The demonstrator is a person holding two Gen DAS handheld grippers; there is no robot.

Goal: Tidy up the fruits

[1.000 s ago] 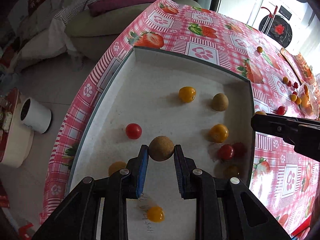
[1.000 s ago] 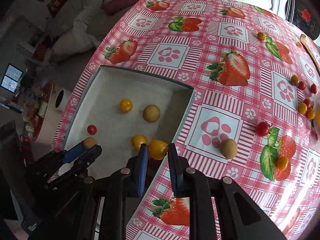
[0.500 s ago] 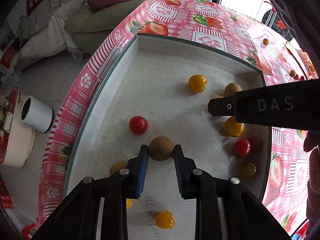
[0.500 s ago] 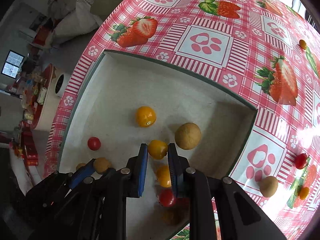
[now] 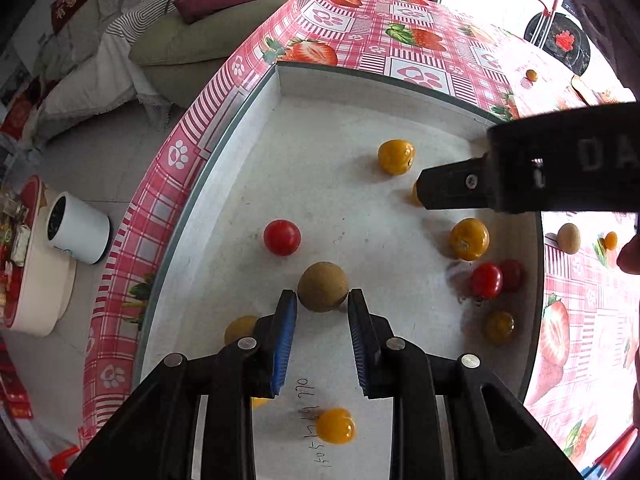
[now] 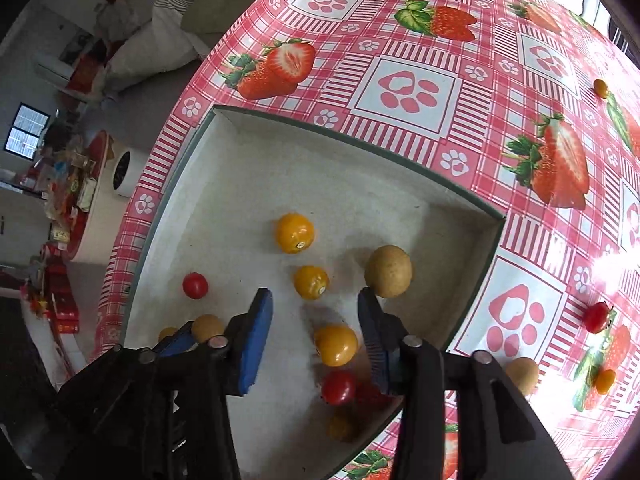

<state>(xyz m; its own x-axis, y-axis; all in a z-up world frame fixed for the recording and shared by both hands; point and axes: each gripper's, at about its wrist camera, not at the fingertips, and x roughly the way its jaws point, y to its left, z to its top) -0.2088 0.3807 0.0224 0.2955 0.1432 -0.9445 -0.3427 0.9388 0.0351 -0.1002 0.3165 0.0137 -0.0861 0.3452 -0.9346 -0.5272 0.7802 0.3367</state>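
The fruits lie mostly in one shallow white tray (image 6: 360, 168) with a dark green rim, set on the worktop (image 6: 412, 88) under a pink checked cloth printed with strawberries and paw marks.

In the tray the right wrist view shows three yellow-orange fruits: one toward the far wall (image 6: 294, 233), one in the middle (image 6: 311, 282), one nearer the camera (image 6: 335, 345). There are two brown round fruits in that view, a large one by the right wall (image 6: 388, 271) and a smaller one at the left (image 6: 207, 328). A red tomato (image 6: 195, 285) sits alone at the left, and another red tomato (image 6: 338, 387) lies near the front corner beside a second red one half hidden by the finger. A dim yellowish fruit (image 6: 340, 426) lies in shadow there.

The left wrist view adds a yellow fruit (image 5: 335, 426) on the handwritten figures on the tray floor.

Outside the tray, on the cloth, lie a brown fruit (image 6: 522, 374), a red tomato (image 6: 597, 317) and two small orange ones (image 6: 605, 381) (image 6: 600, 88).

The left hand-held gripper (image 5: 322, 308) has its jaws opening, the small brown fruit (image 5: 323, 286) between the tips, the pads just off it. The right hand-held gripper (image 6: 316, 308) is also opening, wide apart, gripping nothing; the middle yellow fruit lies loose on the tray floor between its tips.
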